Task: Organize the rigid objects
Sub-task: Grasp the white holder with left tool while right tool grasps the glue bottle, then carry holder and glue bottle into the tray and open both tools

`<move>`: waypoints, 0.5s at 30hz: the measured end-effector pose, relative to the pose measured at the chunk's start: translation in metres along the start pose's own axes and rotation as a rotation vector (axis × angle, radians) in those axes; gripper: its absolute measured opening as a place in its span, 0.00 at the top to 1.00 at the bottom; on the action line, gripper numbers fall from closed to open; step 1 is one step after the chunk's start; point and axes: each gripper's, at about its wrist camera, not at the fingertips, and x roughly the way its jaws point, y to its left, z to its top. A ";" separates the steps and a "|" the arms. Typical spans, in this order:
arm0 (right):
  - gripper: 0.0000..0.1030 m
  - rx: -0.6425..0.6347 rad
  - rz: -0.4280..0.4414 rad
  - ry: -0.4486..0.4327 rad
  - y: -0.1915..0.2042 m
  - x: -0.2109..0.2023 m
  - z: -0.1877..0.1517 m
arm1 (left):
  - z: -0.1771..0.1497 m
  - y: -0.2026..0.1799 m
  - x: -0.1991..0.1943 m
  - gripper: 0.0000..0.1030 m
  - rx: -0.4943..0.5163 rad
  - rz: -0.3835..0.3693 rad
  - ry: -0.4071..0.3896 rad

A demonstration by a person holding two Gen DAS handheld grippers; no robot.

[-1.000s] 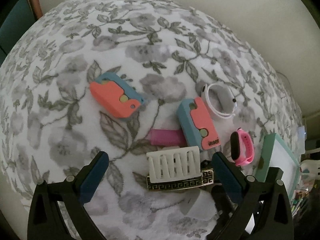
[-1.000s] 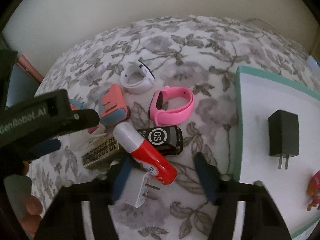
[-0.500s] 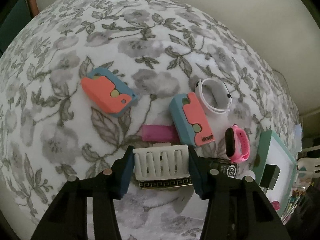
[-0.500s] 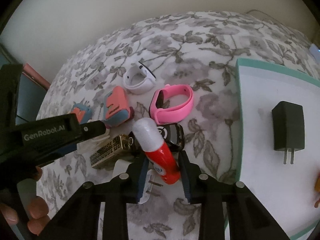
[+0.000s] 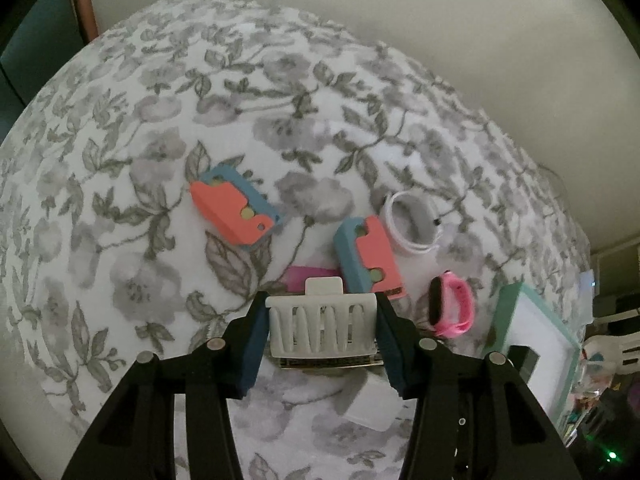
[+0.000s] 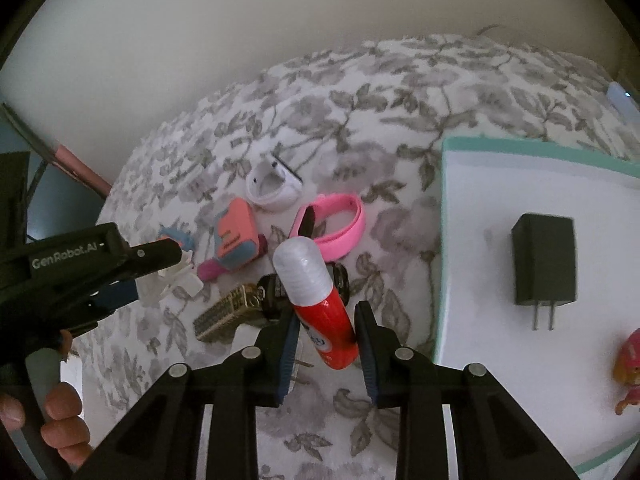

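My left gripper [image 5: 322, 336] is shut on a white hair claw clip [image 5: 322, 328] and holds it above a gold patterned lighter [image 5: 324, 361]. My right gripper [image 6: 326, 344] is shut on a red glue stick with a white cap [image 6: 316, 300], lifted off the cloth and tilted. The left gripper also shows in the right wrist view [image 6: 120, 276]. A white tray with a teal rim [image 6: 480, 184] lies at the right and holds a black charger [image 6: 545, 266] and a small toy figure [image 6: 628, 368].
On the floral cloth lie two coral-and-blue boxes [image 5: 236, 210] [image 5: 370, 258], a magenta bar [image 5: 310, 276], a white wristband [image 5: 414, 222], a pink wristband [image 5: 452, 308], a white plug [image 5: 370, 412] and a black object [image 6: 340, 280]. A wall stands behind.
Both grippers closed from open, the left on the hair clip and the right on the glue stick. Both objects have since risen off the cloth.
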 end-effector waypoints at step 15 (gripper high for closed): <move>0.71 0.063 -0.085 -0.086 -0.045 -0.062 0.016 | -0.015 -0.073 -0.048 0.49 0.087 -0.077 -0.095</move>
